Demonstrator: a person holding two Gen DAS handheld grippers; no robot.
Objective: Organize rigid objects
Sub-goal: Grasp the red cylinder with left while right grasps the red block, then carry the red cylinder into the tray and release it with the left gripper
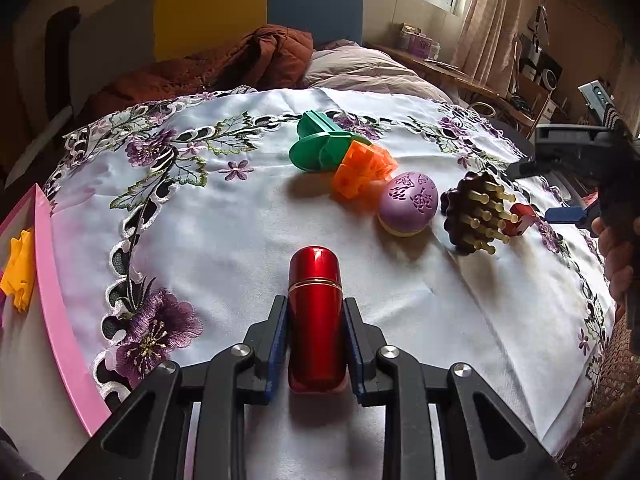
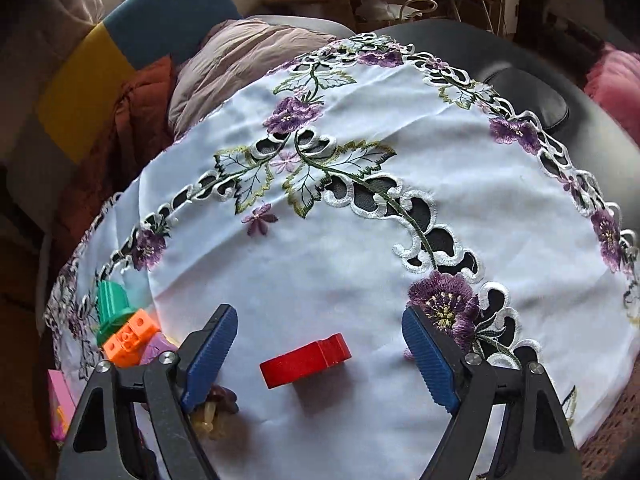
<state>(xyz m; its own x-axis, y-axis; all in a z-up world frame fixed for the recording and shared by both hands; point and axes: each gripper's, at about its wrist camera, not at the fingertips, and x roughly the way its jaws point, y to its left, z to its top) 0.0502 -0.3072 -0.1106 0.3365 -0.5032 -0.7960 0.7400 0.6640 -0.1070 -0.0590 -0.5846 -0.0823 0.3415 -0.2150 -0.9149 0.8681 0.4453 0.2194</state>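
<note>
Red block lies on bench btwn the gaping right tongs, long axis running left-right across the gap, untouched. Left tongs clamped on red tube.

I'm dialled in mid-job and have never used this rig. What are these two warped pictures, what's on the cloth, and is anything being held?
There is no robot arm: a person holds a two-finger gripper in each hand, and each has a fisheye camera looking along its fingers.

In the left wrist view, the left gripper is shut on a red cylinder. On the flowered cloth beyond lie a green piece, an orange block, a purple egg, a brown pegged piece and a small red block. A pink tray sits at the left edge.

In the right wrist view, the right gripper has its jaws apart on either side of that red block, not touching it.
</note>
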